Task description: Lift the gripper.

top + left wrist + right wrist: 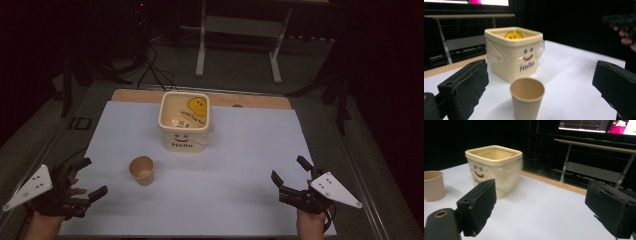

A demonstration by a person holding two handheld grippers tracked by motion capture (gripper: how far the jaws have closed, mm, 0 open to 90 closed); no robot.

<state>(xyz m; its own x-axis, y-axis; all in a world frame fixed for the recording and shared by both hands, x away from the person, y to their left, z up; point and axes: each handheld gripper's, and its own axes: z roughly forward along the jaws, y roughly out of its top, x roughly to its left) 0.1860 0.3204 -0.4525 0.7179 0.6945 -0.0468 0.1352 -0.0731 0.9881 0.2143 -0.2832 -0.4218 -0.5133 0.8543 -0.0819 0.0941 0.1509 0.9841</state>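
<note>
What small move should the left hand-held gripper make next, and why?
Probably ease the left hand-held gripper forward around the paper cup: its jaws stand open and empty, the cup stands upright just ahead between them, untouched.

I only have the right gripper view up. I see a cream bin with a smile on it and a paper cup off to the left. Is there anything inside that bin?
Observer: Yes. The high view shows a yellow smiley face sticker on an inner wall of the bin, and something pale lying at the bottom.
Operator: Where is the other gripper?
Observer: The left gripper is at the near left corner of the white sheet, jaws wide apart, nothing between them.
Operator: What is it aimed at?
Observer: Its own view lines up the paper cup between its jaws, upright and empty, with the bin behind.
</note>
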